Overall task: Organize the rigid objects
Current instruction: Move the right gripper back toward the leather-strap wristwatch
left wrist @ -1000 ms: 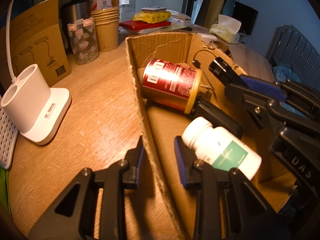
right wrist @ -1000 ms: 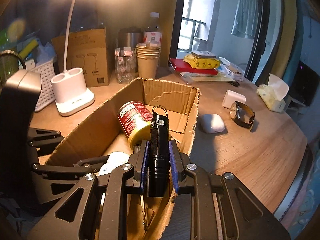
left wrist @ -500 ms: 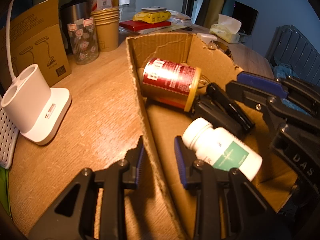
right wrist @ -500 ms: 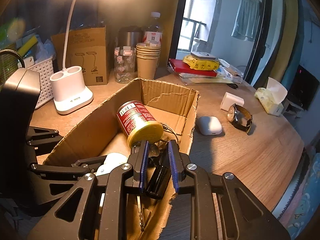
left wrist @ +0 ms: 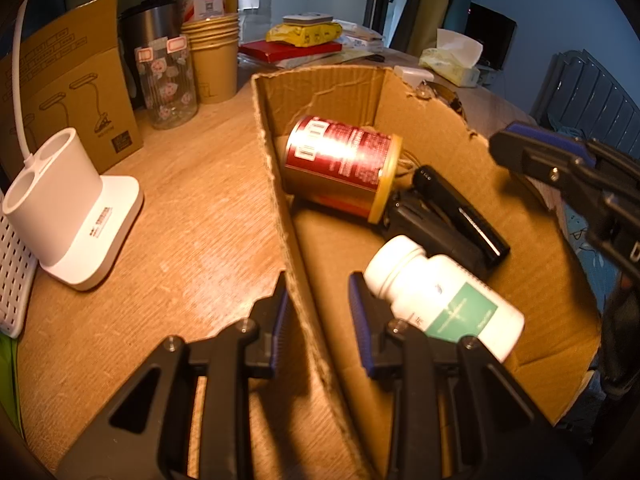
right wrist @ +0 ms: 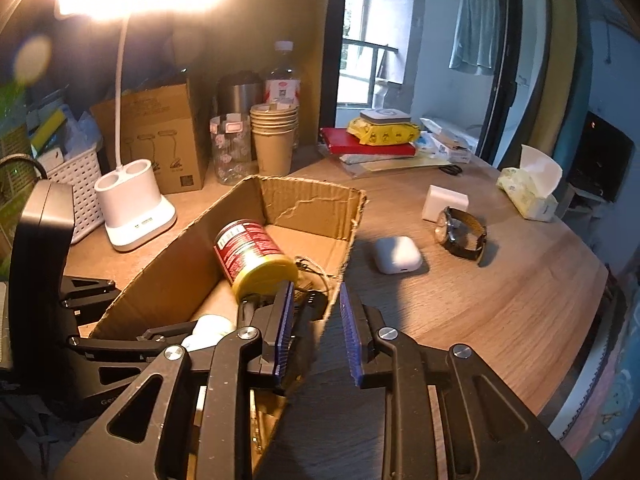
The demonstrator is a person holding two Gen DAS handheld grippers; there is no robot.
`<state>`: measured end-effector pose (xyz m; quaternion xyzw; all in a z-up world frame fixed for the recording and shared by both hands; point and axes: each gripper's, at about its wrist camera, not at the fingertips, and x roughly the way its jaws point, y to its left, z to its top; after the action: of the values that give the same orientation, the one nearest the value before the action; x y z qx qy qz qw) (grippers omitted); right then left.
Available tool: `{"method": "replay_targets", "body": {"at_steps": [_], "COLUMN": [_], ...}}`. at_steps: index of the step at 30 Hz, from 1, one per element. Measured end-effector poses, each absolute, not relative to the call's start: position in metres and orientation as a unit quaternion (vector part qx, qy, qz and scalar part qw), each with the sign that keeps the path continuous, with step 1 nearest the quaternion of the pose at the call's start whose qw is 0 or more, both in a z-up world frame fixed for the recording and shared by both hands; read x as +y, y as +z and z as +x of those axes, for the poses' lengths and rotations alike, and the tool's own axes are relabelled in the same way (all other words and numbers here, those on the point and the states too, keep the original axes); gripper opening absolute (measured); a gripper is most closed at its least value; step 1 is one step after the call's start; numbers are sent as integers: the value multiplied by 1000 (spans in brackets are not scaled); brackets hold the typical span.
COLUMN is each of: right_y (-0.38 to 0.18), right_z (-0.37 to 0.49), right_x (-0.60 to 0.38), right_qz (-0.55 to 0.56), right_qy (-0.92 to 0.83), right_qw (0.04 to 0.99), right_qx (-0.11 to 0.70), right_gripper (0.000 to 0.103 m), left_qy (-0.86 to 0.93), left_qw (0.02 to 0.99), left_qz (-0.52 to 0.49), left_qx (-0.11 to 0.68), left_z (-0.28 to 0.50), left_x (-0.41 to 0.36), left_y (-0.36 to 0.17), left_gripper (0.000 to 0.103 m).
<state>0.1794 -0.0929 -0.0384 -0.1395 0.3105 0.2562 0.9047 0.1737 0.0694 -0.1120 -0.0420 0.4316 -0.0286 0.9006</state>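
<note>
1. Left wrist view. The left tongs point(left wrist: 316, 320) are released, jaws apart, straddling the left wall of the cardboard box point(left wrist: 276, 200): one finger is outside the box over the desk point(left wrist: 192, 216), the other inside it. They grip nothing.
2. Inside the box, a red can point(left wrist: 340, 164) with a yellow lid lies on its side toward the far wall. A black flashlight point(left wrist: 460, 212) lies just beside the can's lid end, resting on another dark item that cannot be identified. A white bottle point(left wrist: 444, 300) with a green label lies on its side nearer the left tongs than the can.
3. The right tongs point(left wrist: 552, 168) stand above the box's right wall; whether they are apart cannot be told from this view.
4. Outside the box, to its left, a white lamp base point(left wrist: 72, 208) stands on the desk.
5. Right wrist view. The right tongs point(right wrist: 314, 334) are released and empty, their fingers either side of the box's point(right wrist: 312, 204) right wall near its near corner.
6. The can point(right wrist: 252, 256) lies in the box. To the right of the box, on the desk point(right wrist: 460, 304), sit a white earbud case point(right wrist: 398, 254) and a wristwatch point(right wrist: 460, 232), both apart from it.
</note>
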Motion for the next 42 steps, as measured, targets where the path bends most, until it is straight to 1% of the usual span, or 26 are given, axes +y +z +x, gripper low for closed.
{"method": "replay_targets", "body": {"at_steps": [4, 12, 15, 16, 25, 42], "right_y": [-37, -28, -22, -21, -16, -30], "right_z": [181, 193, 199, 201, 230, 278], "right_x": [-98, -112, -119, -121, -141, -158], "right_qz": [-136, -112, -106, -104, -95, -103], "right_qy": [254, 251, 244, 244, 216, 196], "right_qw": [906, 910, 915, 916, 924, 926], "right_qx": [311, 309, 303, 302, 300, 305], "right_gripper": [31, 34, 42, 43, 43, 43], "left_qy": [-29, -29, -29, -29, -29, -29], "left_qw": [901, 901, 901, 901, 901, 901], "left_qz": [-42, -42, -42, -42, -42, -42], "left_qx": [432, 432, 432, 432, 432, 432], "left_z": [174, 174, 174, 174, 174, 174], "left_x": [70, 69, 69, 69, 69, 69], "left_y": [-112, -112, -112, -112, -112, -112], "left_gripper": [30, 30, 30, 30, 30, 30]}}
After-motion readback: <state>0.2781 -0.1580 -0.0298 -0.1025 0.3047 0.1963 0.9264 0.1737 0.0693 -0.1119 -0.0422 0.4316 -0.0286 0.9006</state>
